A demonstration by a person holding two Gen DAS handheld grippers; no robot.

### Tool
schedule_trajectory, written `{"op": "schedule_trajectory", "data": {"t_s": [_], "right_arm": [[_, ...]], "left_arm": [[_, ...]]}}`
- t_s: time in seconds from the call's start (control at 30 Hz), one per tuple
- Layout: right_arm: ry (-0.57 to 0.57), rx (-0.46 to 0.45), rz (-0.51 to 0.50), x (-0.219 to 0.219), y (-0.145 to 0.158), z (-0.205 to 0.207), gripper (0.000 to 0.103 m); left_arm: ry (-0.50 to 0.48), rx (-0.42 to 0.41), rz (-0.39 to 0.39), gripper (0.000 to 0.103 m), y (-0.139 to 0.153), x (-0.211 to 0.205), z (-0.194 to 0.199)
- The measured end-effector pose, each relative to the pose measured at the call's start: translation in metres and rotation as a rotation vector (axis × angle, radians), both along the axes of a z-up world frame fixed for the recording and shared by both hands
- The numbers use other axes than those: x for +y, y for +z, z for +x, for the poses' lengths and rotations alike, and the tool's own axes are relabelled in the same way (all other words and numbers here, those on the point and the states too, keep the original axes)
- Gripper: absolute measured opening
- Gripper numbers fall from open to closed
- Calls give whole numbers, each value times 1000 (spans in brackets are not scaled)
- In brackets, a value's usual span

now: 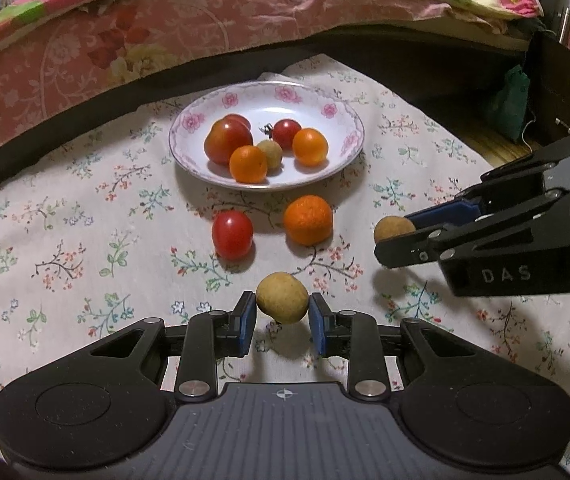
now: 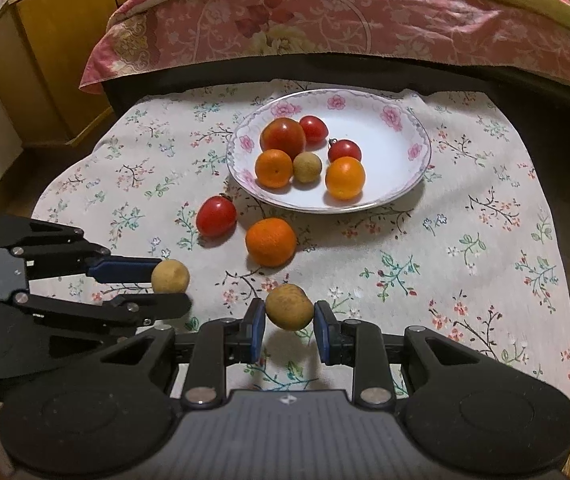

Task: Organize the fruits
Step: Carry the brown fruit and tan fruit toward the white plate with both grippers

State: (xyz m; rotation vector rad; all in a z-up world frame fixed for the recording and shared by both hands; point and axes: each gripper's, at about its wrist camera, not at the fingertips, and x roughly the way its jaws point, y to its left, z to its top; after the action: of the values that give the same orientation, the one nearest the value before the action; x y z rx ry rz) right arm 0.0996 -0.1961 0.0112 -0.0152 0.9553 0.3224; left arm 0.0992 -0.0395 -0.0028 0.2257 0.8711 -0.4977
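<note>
A white floral plate (image 1: pixel 337 168) (image 2: pixel 397 192) holds several tomatoes, two small oranges and a tan longan. On the cloth in front of it lie a red tomato (image 1: pixel 232 235) (image 2: pixel 216 216) and an orange (image 1: pixel 308 220) (image 2: pixel 271 242). My left gripper (image 1: pixel 282 312) (image 2: pixel 173 286) is shut on a tan longan (image 1: pixel 282 297) (image 2: pixel 170 276), lifted above the cloth. My right gripper (image 2: pixel 289 322) (image 1: pixel 395 240) is shut on another tan longan (image 2: pixel 288 306) (image 1: pixel 392 227), also above the cloth, to the right of the left one.
The flowered cloth (image 1: pixel 85 240) (image 2: pixel 465 260) covers a low table. A bed with a pink floral cover (image 1: pixel 165 28) (image 2: pixel 325 16) stands behind it. A wooden cabinet (image 2: pixel 45 60) is at the far left, dark furniture (image 1: pixel 557 92) at the right.
</note>
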Motion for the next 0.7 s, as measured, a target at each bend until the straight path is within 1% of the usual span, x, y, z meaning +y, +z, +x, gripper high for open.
{"op": "schedule_trajectory", "data": {"t_s": [0.7], "right_arm": [[-23, -40, 21, -1, 14, 5, 26]], "left_arm": [[23, -32, -41, 36, 13, 2, 11]]}}
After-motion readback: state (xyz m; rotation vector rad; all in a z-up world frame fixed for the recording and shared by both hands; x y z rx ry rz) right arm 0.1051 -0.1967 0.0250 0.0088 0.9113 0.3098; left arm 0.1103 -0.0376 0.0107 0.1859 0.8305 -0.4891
